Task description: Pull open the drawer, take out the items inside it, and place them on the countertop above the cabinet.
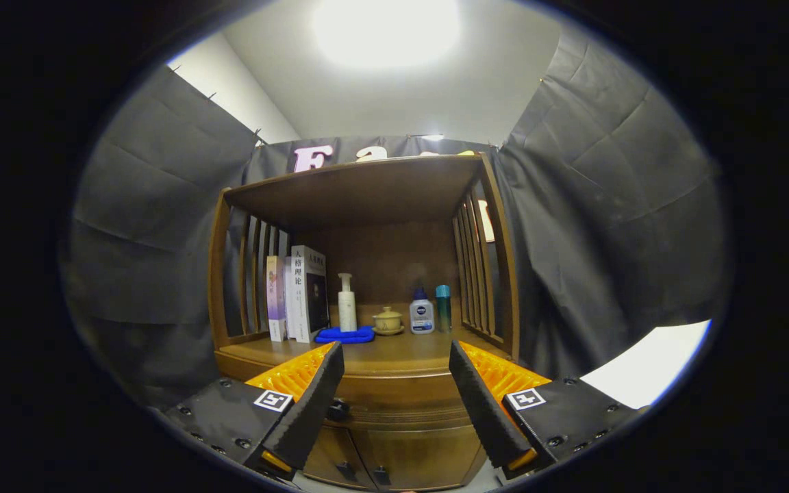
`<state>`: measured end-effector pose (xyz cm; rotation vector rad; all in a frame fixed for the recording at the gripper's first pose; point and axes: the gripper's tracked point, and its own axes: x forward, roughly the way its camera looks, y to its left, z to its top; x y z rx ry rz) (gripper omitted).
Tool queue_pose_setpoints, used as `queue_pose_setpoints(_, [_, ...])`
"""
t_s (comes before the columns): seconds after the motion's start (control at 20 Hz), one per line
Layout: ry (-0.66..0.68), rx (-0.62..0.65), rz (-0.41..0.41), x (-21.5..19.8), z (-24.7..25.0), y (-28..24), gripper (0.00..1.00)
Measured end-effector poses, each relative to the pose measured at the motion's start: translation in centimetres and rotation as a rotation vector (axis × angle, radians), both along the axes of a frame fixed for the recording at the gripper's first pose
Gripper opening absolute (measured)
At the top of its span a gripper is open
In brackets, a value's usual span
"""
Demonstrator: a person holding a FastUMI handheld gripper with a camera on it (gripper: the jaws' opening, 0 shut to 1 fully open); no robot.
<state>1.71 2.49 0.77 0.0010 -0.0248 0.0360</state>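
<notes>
I have the gripper spread wide, its black ridged fingers empty and level with the front of the dark brown wooden cabinet. The closed wooden drawer sits between the fingers, just below the wooden countertop, with a small dark knob beside the left finger. The drawer's front is plain, grooved along its lower edge. On the countertop, left of centre, stand upright paperback books; the white one carries printed characters. Right of the books come a white pump bottle on a folded blue cloth, a small tan lidded cup, a clear bottle with a dark blue label and a slim teal bottle.
</notes>
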Motion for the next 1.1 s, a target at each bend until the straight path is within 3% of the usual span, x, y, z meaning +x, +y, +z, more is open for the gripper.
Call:
queue_pose_setpoints(0.45, [0.041, 0.010, 0.047, 3.2, -3.2, 3.9, 0.98])
queue_pose_setpoints(1.1, [0.226, 0.022, 0.066, 7.2, -13.0, 7.4, 0.98])
